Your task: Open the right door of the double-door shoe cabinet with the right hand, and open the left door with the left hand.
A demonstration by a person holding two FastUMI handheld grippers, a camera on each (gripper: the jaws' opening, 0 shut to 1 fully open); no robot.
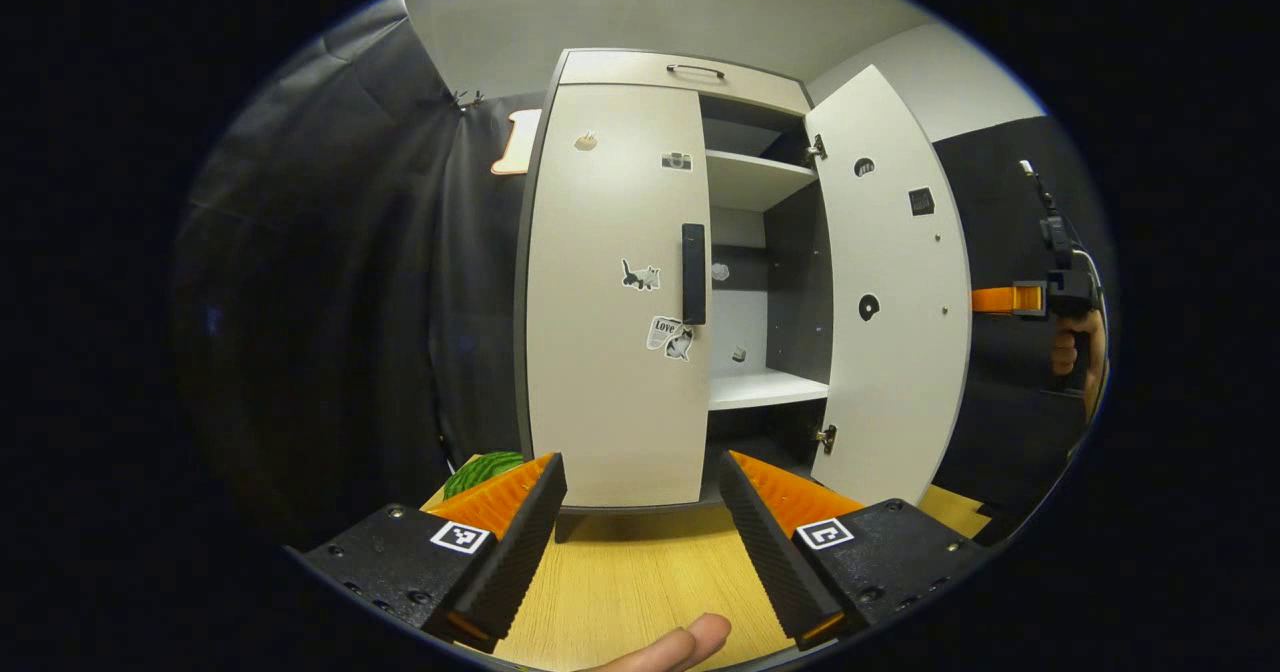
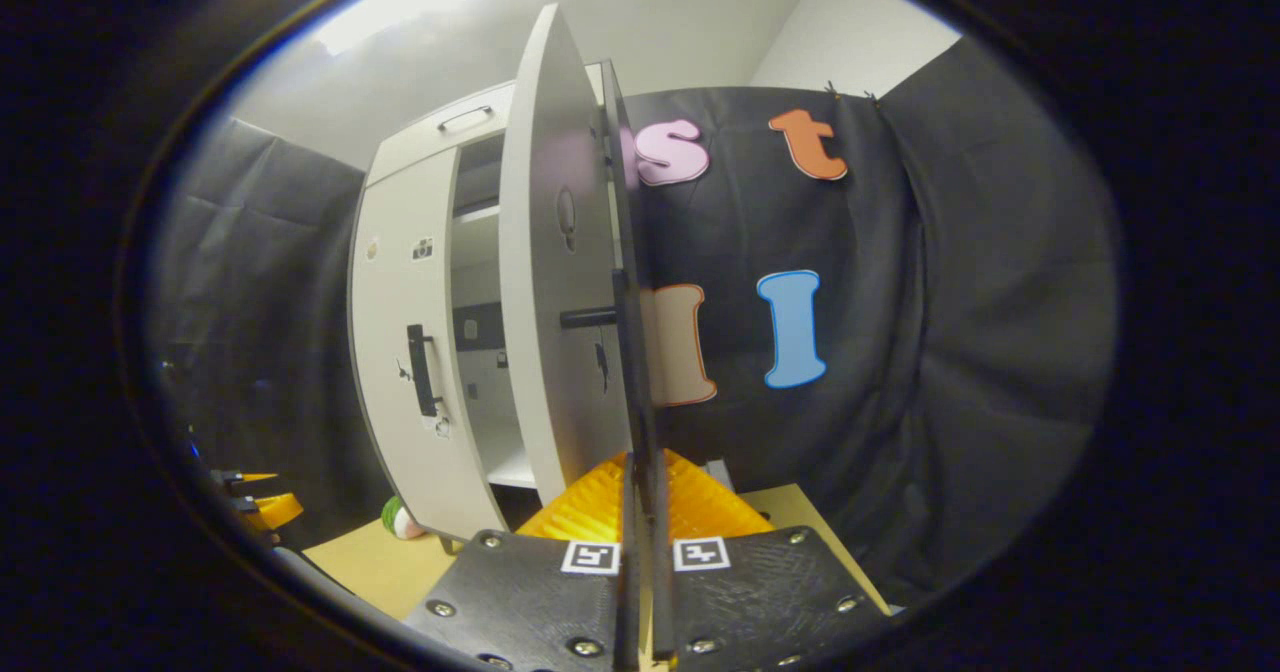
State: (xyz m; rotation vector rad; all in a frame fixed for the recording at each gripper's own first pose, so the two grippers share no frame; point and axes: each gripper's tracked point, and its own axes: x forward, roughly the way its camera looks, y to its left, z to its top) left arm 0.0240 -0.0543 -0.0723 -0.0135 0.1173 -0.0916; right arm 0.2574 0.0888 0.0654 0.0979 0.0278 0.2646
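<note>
Pale grey laminate covers the tall double-door shoe cabinet [image 1: 640,282], which stands on a light wooden floor [image 1: 640,572] against the black cloth wall. In the left gripper view its right door [image 1: 895,292] is swung wide open, showing white shelves [image 1: 765,389] inside, while the left door [image 1: 615,292] is closed, with small stickers on its face and a black vertical bar handle [image 1: 693,273] at its inner edge. The left gripper [image 1: 640,502], with black ribbed fingers backed in orange, hovers in front of the left door, well apart from the handle; its jaws stand wide apart and hold nothing. A fingertip [image 1: 680,645] of the holding hand shows at the bottom edge. A green striped ball [image 1: 483,470] lies on the floor beside the cabinet's left corner.

In the right gripper view the right gripper [image 2: 640,512] has its two fingers drawn together on the thin edge of the open right door [image 2: 560,282], one finger pressing on each face. The same gripper appears far to the right in the left gripper view [image 1: 1010,299], held by a hand [image 1: 1075,342], its orange finger reaching the door's outer edge.
</note>
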